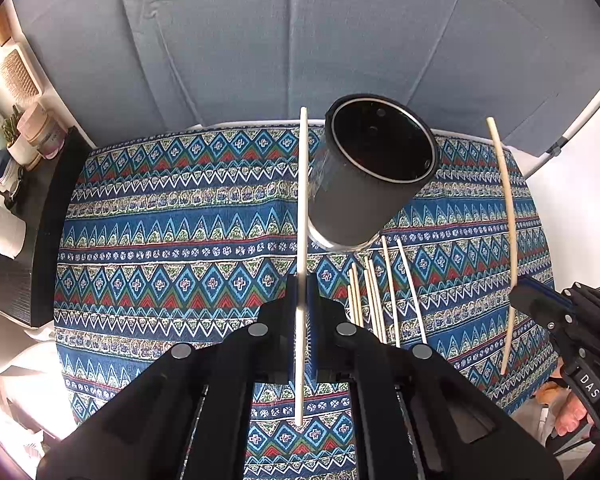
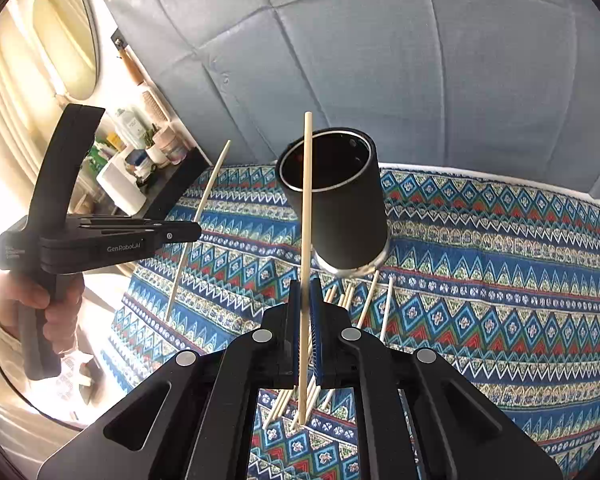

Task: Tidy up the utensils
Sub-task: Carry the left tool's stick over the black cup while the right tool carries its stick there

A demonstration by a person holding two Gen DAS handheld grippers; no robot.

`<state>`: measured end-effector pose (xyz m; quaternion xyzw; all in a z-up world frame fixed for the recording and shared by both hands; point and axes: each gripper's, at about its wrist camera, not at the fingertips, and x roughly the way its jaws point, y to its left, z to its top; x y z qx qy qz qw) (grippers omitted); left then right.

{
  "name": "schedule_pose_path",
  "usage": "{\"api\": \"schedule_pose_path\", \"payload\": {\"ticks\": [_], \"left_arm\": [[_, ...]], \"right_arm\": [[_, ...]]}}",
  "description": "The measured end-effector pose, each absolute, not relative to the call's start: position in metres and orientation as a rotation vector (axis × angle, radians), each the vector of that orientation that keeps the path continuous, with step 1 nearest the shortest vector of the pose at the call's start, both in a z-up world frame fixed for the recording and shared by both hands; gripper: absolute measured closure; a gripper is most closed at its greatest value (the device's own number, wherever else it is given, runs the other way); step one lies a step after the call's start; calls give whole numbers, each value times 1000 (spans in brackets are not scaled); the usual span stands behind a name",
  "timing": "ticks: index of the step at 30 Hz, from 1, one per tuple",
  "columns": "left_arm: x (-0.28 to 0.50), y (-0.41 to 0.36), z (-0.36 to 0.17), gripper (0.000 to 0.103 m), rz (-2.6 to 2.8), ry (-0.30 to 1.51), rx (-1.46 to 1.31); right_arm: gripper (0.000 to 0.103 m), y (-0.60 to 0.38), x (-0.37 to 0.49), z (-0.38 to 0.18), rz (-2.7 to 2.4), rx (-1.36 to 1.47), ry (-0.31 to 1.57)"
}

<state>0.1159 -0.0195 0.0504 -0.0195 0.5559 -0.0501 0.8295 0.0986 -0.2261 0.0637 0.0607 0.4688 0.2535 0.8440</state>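
Your black cylindrical holder (image 1: pixel 374 172) stands upright, nothing visible inside. Each gripper, left (image 1: pixel 302 300) and right (image 2: pixel 306 304), pinches one chopstick (image 1: pixel 302 200) (image 2: pixel 306 208) pointing away toward the holder.

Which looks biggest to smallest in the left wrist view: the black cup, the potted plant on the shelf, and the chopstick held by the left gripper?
1. black cup
2. chopstick in the left gripper: longest, but thin and near the camera, so unsure
3. potted plant, farthest off
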Motion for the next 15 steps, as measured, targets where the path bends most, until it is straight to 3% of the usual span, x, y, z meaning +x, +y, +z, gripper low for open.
{"api": "schedule_pose_path", "payload": {"ticks": [15], "left_arm": [[156, -31, 100, 98, -164, 1041, -85]], "right_arm": [[98, -220, 156, 93, 573, 214, 853]]}}
